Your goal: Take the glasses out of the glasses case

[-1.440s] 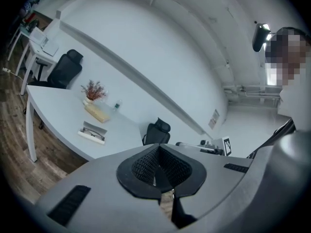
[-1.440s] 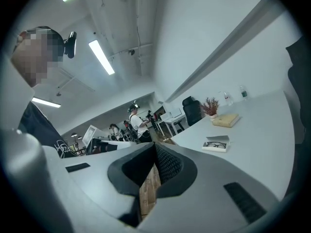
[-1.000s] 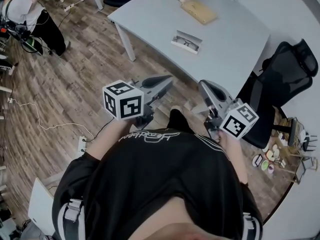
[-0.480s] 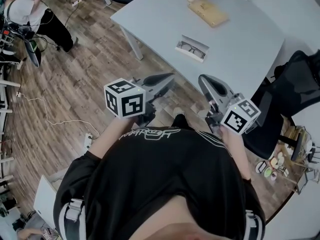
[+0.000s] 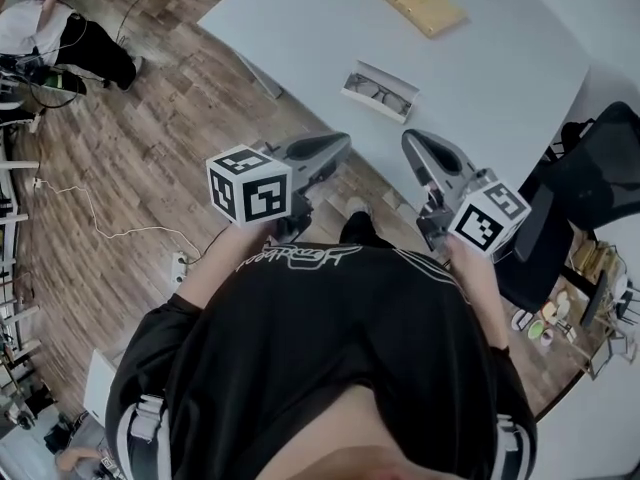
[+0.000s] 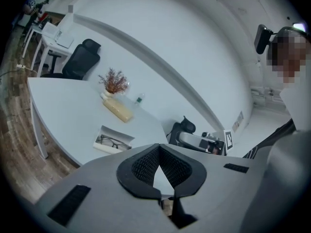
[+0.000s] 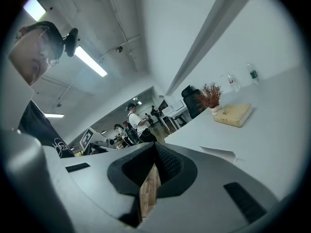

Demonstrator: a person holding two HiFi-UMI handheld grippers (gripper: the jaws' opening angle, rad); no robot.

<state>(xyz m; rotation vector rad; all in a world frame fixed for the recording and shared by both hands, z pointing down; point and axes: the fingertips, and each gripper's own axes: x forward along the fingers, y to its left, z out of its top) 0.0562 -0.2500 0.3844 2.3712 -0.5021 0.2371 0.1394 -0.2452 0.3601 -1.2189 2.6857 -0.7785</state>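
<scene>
An open white glasses case (image 5: 379, 91) lies on the white table (image 5: 480, 78), with dark-framed glasses (image 5: 373, 92) inside it. In the left gripper view the case (image 6: 112, 141) sits near the table's front edge, ahead and to the left of the jaws. The right gripper view shows only a white edge of the case (image 7: 219, 153). My left gripper (image 5: 338, 148) and right gripper (image 5: 413, 145) hover side by side over the floor, short of the table edge. Both are shut and hold nothing. Marker cubes (image 5: 250, 185) ride on them.
A tan book (image 5: 421, 4) lies farther back on the table, beside a dried plant (image 6: 114, 83) and a bottle (image 6: 139, 100). A black office chair (image 5: 590, 163) stands at the right. A person (image 5: 55, 33) is at the far left, and a cable (image 5: 105, 230) crosses the wood floor.
Both grippers have drawn closer to the table edge and the case. The view has shifted, so the table fills more of the top. The jaws look unchanged.
</scene>
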